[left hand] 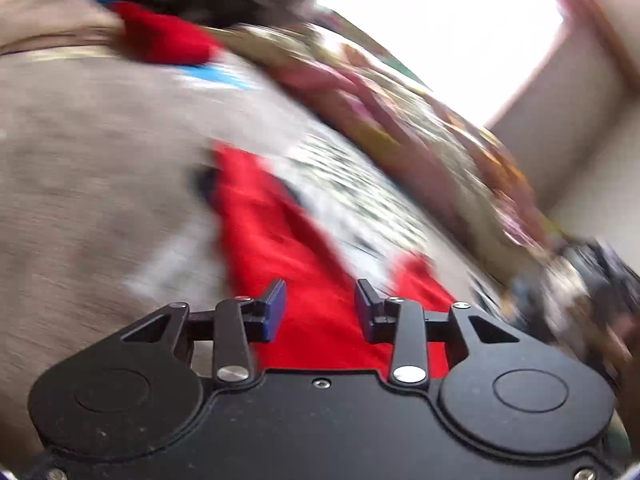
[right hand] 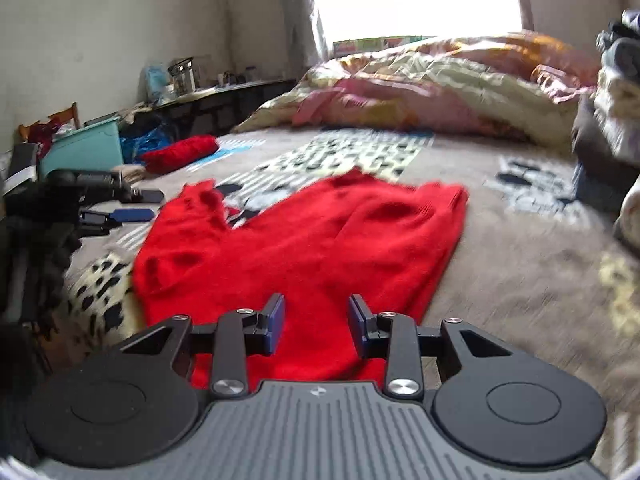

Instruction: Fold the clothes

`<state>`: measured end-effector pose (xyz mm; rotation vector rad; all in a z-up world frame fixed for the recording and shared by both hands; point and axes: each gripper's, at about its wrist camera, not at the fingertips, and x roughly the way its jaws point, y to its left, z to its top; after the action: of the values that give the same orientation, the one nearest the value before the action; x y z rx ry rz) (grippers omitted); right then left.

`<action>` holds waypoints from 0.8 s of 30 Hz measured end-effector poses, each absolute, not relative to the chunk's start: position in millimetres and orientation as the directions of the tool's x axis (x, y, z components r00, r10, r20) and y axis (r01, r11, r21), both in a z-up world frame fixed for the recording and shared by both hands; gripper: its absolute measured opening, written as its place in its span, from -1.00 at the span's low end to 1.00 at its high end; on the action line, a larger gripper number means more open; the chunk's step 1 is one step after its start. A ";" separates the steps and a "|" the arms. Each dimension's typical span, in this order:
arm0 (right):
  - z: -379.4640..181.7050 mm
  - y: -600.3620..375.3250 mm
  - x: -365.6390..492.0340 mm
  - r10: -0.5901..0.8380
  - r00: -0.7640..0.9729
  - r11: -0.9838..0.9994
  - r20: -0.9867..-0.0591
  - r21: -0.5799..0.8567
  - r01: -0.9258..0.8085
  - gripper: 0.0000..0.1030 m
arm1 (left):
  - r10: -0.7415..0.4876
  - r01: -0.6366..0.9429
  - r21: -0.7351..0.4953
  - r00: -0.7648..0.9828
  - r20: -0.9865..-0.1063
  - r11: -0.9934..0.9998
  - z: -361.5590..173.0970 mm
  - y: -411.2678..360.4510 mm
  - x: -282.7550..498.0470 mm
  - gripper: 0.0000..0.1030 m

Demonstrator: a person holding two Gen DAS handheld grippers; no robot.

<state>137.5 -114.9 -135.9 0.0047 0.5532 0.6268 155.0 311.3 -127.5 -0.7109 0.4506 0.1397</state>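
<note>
A red knitted garment (right hand: 304, 236) lies spread flat on the bed's grey patterned cover (right hand: 520, 280), crumpled along its left side. My right gripper (right hand: 316, 320) hovers over its near edge, open, with nothing between the blue pads. The left wrist view is blurred and tilted. In it my left gripper (left hand: 320, 304) is open above the same red garment (left hand: 280, 240) and holds nothing. From the right wrist view, the left gripper (right hand: 150, 205) is off the garment's left edge, fingers apart. A second red item (right hand: 180, 152) lies rolled at the far left of the bed.
A crumpled floral quilt (right hand: 420, 84) fills the far end of the bed under a bright window. A pile of clothes (right hand: 612, 80) rises at the right edge. Left of the bed stand a teal box (right hand: 84, 148) and a cluttered table (right hand: 224, 88).
</note>
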 end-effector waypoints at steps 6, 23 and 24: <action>-159.2 -153.6 133.6 0.567 0.661 0.824 -0.491 0.328 -0.463 -0.28 | -0.019 -0.349 -0.693 0.886 -0.463 0.631 -150.4 350.9 177.2 -0.26; -203.0 -245.8 137.7 0.586 0.699 0.738 -0.410 0.627 -0.251 -0.04 | -0.176 -0.291 -0.814 0.888 -0.426 0.503 -179.2 412.7 242.8 -0.68; -203.8 -245.7 139.0 0.587 0.701 0.735 -0.405 0.629 -0.252 -0.04 | -0.182 -0.284 -0.815 0.888 -0.422 0.505 -179.8 413.4 242.6 -0.71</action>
<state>139.0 -245.7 -203.8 0.5729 0.6348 0.4966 242.6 413.4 -179.8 -1.0515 0.4968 0.0647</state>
